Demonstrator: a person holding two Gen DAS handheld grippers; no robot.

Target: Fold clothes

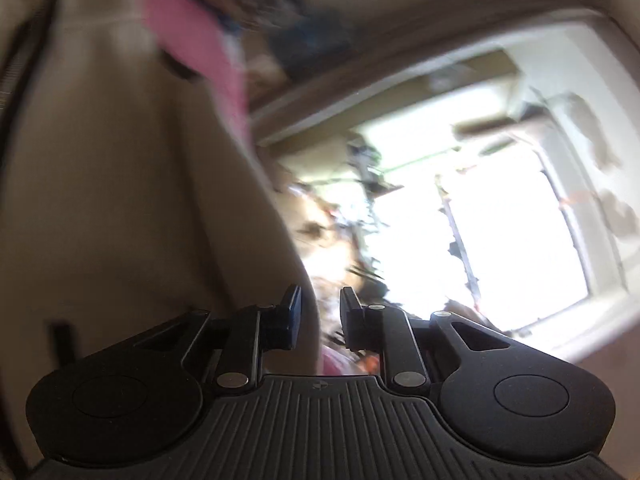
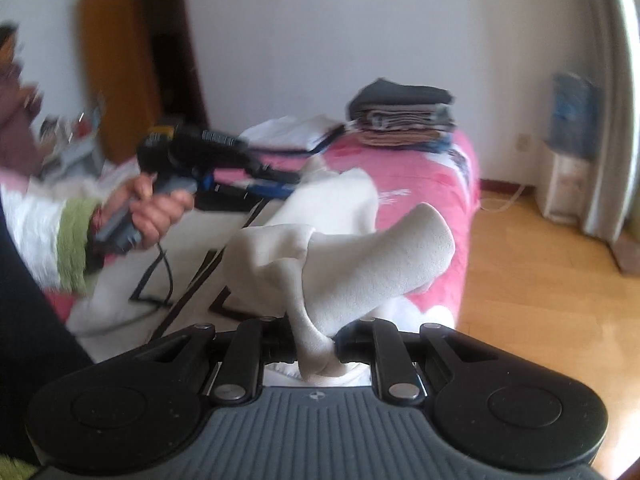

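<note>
right tool pinches the cream garment, left tool hangs parted

we have our right gripper (image 2: 316, 346) clenched on the cream garment (image 2: 372, 256): a twisted neck of the cloth runs straight down between the two fingers and bunches just behind them, against the tool's body. ahead of the fingers the cloth balloons up into a rounded fold, and beyond that fold it trails away to the front left, over the pink bedspread (image 2: 432, 184). far ahead and a little right of the tool a stack of folded clothes (image 2: 402, 114) sits on the bed's far end, well apart from the garment we hold.

to the front left our left hand (image 2: 154, 210) grips the handle of the other tool, whose fingertips point toward the cream cloth; whether they touch it we cannot tell from here.

in the left wrist view our left gripper (image 1: 320, 320) stands released, a clear gap between its fingers and nothing in it. cream cloth (image 1: 120, 200) fills everything to the left of the tool and rises beside the left finger, close, though contact is not readable. a pink strip (image 1: 192, 40) crosses far ahead at upper left. the whole view is motion-blurred, and the bright window (image 1: 500, 220) ahead right washes out what lies before it.
</note>
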